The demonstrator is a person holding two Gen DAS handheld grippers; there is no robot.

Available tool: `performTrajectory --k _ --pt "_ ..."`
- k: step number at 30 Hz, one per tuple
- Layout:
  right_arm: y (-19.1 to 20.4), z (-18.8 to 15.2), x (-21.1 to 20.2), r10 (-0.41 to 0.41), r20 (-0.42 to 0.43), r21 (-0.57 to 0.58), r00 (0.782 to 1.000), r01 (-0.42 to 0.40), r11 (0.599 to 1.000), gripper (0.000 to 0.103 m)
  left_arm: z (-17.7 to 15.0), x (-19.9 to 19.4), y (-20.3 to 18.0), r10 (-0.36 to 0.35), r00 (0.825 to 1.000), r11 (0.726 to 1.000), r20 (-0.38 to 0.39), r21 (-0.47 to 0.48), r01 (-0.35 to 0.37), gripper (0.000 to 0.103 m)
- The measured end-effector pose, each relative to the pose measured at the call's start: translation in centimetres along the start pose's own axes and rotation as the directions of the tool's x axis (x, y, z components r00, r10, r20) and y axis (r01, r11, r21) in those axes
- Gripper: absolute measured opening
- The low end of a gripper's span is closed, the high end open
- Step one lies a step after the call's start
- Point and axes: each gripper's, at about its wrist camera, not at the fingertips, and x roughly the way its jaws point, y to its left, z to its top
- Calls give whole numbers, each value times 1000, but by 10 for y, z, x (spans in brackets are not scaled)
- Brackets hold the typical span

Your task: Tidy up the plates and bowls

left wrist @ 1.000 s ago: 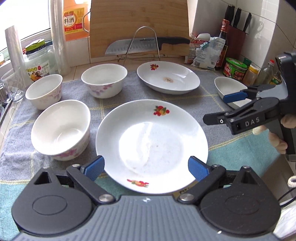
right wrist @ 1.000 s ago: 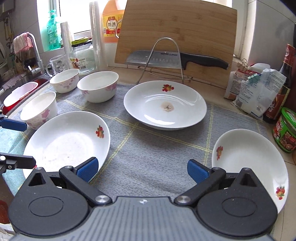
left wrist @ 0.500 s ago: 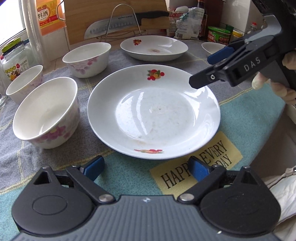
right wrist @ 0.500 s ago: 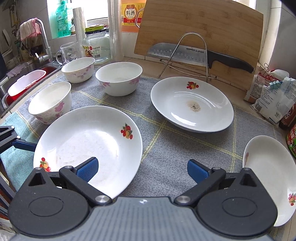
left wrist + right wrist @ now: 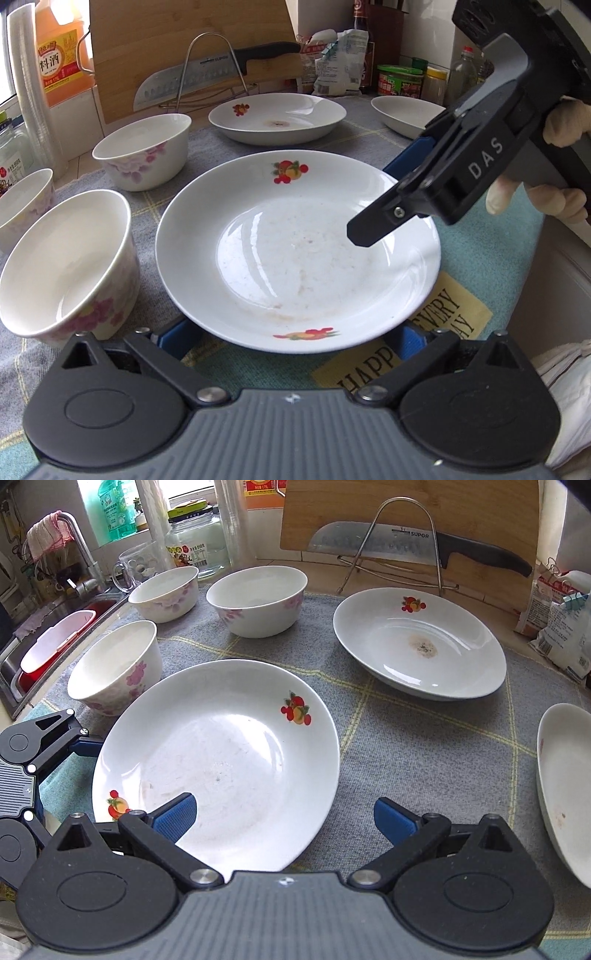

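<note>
Over the near plate [image 5: 221, 753], both spread grippers [image 5: 282, 816] [image 5: 295, 338] hold nothing; only the right view shows the sink [image 5: 55, 642].

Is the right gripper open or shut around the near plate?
Open: the right gripper has its blue pads spread wide, one over the near plate, not clamping it.

The nearest plate [image 5: 295, 254] is glossy white glazed ceramic with faint smears; the bowls [image 5: 258, 598] share that glaze. They sit on a rough woven cloth mat [image 5: 406, 746]. Behind stand a matt wooden board [image 5: 406, 513] and a metal-bladed knife [image 5: 373, 541]. Each claw has matt black plastic.
</note>
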Motion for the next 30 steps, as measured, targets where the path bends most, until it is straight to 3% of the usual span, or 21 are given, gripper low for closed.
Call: performTrajectory --k 5,17,30 --pt "1 6 17 49 -48 14 998 -49 999 103 -1 1 1 -5 1000 1000 13 6 5 103" --pt "6 19 27 77 -143 -104 987 -92 990 103 -2 0 -1 0 1000 1000 19 0 0 103" --pt "-13 53 38 200 -180 -72 963 -216 974 103 -5 -2 -1 -6 999 1000 43 8 6 103"
